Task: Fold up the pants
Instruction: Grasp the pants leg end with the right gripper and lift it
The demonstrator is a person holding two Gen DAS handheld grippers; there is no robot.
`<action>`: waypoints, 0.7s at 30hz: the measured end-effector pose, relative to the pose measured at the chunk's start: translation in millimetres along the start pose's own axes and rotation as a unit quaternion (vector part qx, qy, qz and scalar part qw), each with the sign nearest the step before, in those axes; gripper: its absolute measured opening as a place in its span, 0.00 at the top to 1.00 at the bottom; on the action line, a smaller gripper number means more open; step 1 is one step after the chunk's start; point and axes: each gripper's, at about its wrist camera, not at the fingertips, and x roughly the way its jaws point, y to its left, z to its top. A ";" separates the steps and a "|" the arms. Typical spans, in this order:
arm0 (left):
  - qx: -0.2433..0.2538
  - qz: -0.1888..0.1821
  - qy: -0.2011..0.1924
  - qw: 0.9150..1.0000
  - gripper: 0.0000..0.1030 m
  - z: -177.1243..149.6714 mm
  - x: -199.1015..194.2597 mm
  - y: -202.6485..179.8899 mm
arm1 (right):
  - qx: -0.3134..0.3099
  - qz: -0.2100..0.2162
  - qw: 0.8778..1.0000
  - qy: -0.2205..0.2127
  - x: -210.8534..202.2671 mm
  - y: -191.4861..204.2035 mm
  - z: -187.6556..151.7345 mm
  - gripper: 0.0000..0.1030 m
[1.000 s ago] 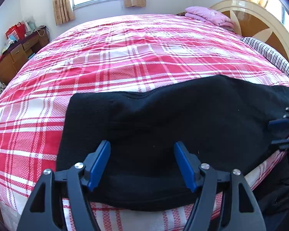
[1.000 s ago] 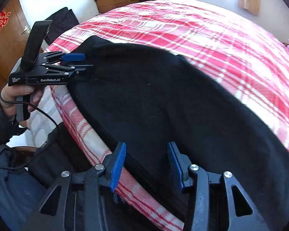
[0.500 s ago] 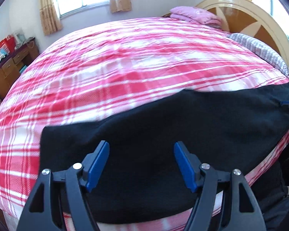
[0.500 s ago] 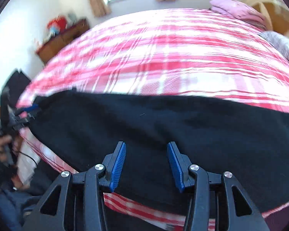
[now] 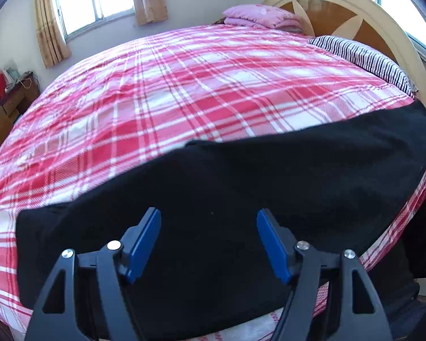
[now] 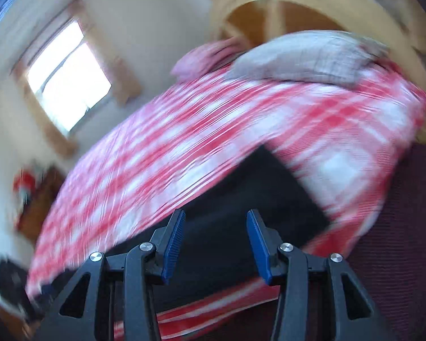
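Claws [image 5: 208, 241] [image 6: 214, 244] gape empty above black pants [image 5: 241, 187].

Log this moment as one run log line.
left gripper: open | right gripper: open | black pants: flat on plaid bed

You see the black pants [image 5: 241, 199] lying flat in a long strip along the near edge of the bed. One end [image 6: 284, 196] is cut off square.
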 end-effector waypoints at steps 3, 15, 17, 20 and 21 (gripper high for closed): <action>0.000 0.012 0.006 1.000 0.29 -2.4 3.5 -4.0 | 0.040 0.001 0.999 -0.011 -2.3 -38.0 5.1 0.54; -0.006 0.011 0.016 1.000 0.29 -6.0 6.9 -12.1 | 0.051 0.055 0.997 -0.003 20.4 -67.3 4.8 0.54; -0.006 0.009 0.018 1.000 0.29 -7.5 7.8 -12.5 | 0.037 0.057 0.998 0.003 26.4 -62.7 0.0 0.54; -0.011 0.008 0.020 1.000 0.29 -8.8 8.7 -11.0 | -0.005 0.054 0.999 -0.002 28.3 -45.1 -4.4 0.54; -0.014 0.007 0.021 1.000 0.29 -8.9 8.9 -10.2 | -0.013 0.052 0.999 -0.005 29.2 -41.4 -5.3 0.54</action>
